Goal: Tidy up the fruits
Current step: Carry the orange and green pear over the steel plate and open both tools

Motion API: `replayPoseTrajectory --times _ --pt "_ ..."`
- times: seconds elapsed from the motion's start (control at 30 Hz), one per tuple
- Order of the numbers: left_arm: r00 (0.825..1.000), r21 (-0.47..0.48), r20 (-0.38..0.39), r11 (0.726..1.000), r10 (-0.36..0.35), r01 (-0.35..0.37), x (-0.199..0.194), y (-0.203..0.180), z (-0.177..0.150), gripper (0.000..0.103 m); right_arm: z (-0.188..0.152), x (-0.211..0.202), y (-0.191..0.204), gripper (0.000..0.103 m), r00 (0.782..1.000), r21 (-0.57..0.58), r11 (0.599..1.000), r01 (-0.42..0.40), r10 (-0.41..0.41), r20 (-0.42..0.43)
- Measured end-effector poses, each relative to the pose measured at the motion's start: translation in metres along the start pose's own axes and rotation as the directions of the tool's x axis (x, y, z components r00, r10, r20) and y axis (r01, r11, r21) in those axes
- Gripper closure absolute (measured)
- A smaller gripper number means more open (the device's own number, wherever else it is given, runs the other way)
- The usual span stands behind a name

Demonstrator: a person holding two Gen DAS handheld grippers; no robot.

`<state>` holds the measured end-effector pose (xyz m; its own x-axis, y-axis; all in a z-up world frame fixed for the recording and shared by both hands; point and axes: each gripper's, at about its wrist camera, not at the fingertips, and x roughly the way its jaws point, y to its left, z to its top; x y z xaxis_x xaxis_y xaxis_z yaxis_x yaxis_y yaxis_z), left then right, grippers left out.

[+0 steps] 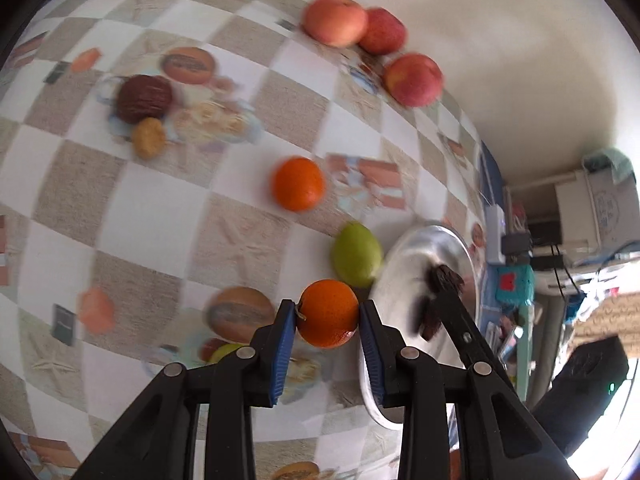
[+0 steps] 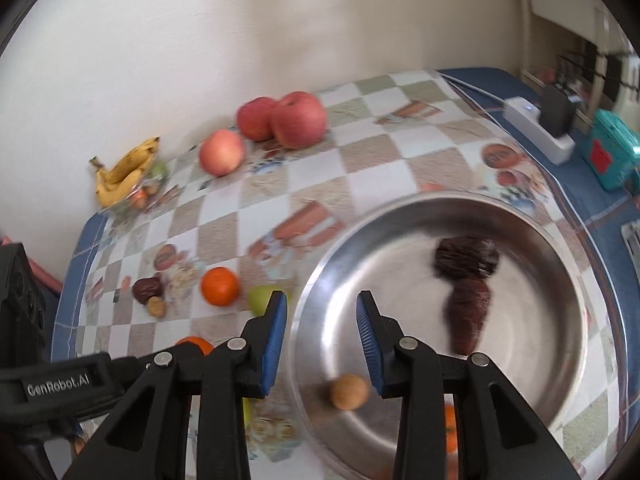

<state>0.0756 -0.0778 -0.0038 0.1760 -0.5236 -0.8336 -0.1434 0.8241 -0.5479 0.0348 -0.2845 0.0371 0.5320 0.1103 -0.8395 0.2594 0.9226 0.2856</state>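
A: So, what could go wrong from this point?

B: The left gripper [image 1: 328, 316] carries an orange [image 1: 328, 313] pinched only at its two sides, above the checked bench [image 1: 132, 216], just beside the steel bowl [image 1: 460, 248]. Round, smooth peel might roll out between the blue pads [image 1: 282, 344] if tilted, and drop on the bench short of the bowl's rim.

A: And the right gripper?

B: Its fingers [image 2: 276, 336] stand apart, clamped on nothing, above the bowl's near-left rim. The right gripper [image 2: 322, 308] is empty; inside the bowl lie a walnut [image 2: 349, 392] and two dark dried fruits [image 2: 466, 280]. Both arms converge there, so they might collide.

A: What remains outside?

B: Another orange [image 2: 219, 286], a green fruit [image 2: 260, 298], three apples [image 2: 298, 118] near the far edge, and bananas [image 2: 122, 172] at the far-left corner.
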Motion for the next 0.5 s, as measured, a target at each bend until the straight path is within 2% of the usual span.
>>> replayPoseTrajectory --times 0.13,0.33,0.5 --pt "0.996 -0.039 0.048 0.997 0.071 -0.069 -0.016 0.023 0.009 0.069 -0.003 0.0 0.004 0.065 0.999 -0.008 1.0 -0.028 0.027 -0.019" --pt "0.989 -0.134 0.057 0.983 0.133 -0.125 -0.038 0.071 0.015 0.069 -0.018 0.012 0.049 0.065 0.992 -0.157 0.985 -0.07 0.052 -0.116" --pt "0.987 -0.182 0.045 0.973 0.155 -0.144 -0.046 0.098 0.014 0.069 -0.04 0.033 0.082 0.065 0.969 -0.197 0.971 -0.136 0.089 -0.23"
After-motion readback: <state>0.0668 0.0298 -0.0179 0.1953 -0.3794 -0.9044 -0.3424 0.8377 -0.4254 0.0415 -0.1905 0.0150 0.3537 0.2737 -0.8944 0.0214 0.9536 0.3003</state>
